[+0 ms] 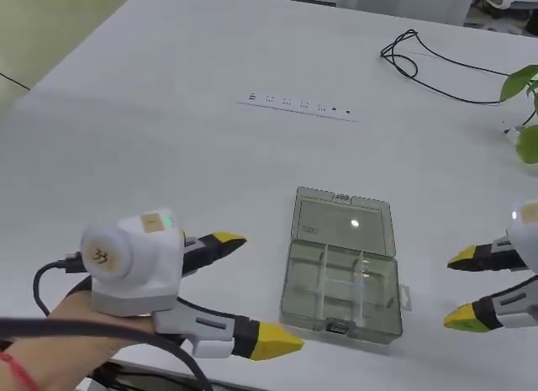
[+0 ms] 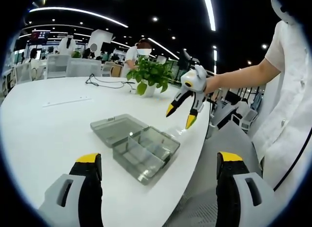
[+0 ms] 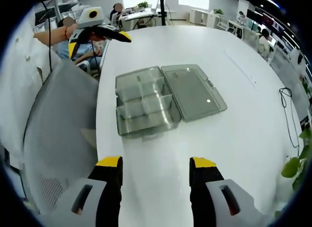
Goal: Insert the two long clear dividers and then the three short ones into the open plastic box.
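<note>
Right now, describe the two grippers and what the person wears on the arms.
The left gripper and the right gripper both have black jaws with yellow tips, set on grey-white bodies. A black cable loops off the back of the left one. A thin red band circles that wrist. In the left gripper view, the other arm comes out of a short white sleeve.

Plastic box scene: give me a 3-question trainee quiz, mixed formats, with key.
1. True or false: the lid of the plastic box is shut.
2. The left gripper is: A) open and empty, B) shut on a divider, C) down inside the box.
3. Fill in: the clear dividers stand ___ the box.
Key: 1 false; 2 A; 3 inside.
</note>
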Tool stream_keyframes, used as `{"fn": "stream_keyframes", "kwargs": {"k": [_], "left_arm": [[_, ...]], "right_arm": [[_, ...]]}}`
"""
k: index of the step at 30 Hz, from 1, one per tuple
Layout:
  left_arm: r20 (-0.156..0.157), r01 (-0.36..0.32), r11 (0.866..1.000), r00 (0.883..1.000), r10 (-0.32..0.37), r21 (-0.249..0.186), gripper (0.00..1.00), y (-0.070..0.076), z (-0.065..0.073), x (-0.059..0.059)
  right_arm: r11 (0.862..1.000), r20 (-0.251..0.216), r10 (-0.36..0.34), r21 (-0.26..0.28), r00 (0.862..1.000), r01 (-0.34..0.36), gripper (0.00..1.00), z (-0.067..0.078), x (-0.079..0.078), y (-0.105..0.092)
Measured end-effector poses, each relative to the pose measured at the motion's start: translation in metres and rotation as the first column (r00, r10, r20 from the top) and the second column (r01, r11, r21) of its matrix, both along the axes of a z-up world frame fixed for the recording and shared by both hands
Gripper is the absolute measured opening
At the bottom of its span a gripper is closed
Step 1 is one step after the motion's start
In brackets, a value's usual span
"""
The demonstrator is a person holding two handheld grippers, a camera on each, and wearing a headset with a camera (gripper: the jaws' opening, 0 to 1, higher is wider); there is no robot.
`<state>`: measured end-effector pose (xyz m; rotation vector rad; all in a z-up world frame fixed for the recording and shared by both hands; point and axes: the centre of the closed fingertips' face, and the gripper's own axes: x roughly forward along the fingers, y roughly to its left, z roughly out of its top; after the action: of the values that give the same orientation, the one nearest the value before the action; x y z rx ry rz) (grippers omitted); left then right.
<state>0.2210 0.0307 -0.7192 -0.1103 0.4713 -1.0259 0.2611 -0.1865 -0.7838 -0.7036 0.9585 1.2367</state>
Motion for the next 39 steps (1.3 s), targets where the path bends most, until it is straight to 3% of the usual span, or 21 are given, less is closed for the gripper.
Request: {"fn": "stream_keyframes", "kwargs": {"k": [9, 19, 25, 28, 32, 39], "left_arm": [[-0.006, -0.006, 1.0, 1.0, 0.006, 0.005, 1.0, 0.003, -0.002, -0.002], [-0.01, -0.019, 1.0, 1.0, 0.019, -0.004, 1.0, 0.005, -0.001, -0.001], [-0.014, -0.02, 1.0, 1.0, 0.02, -0.007, 1.0, 0.006, -0.002, -0.002], [-0.015, -0.02, 1.0, 1.0, 0.02, -0.005, 1.0, 0.006, -0.003, -0.002], [-0.016, -0.023, 1.0, 1.0, 0.023, -0.01, 0.99, 0.006, -0.002, -0.002], [-0.015, -0.021, 1.0, 1.0, 0.021, -0.018, 0.99, 0.005, 0.0, -0.001]], "right_arm": [[0.987, -0.007, 0.067, -0.146, 0.998, -0.067, 0.56, -0.033, 0.0, -0.034], [0.968, -0.025, 0.118, -0.218, 0.993, -0.121, 0.49, -0.06, 0.006, -0.047], [0.966, -0.021, 0.12, -0.227, 0.993, -0.122, 0.46, -0.062, 0.006, -0.047], [0.958, -0.02, 0.139, -0.249, 0.99, -0.14, 0.45, -0.065, 0.003, -0.048], [0.952, 0.01, 0.162, -0.264, 0.987, -0.153, 0.41, -0.064, 0.006, -0.049], [0.952, 0.008, 0.161, -0.267, 0.987, -0.153, 0.35, -0.064, 0.006, -0.05]]}}
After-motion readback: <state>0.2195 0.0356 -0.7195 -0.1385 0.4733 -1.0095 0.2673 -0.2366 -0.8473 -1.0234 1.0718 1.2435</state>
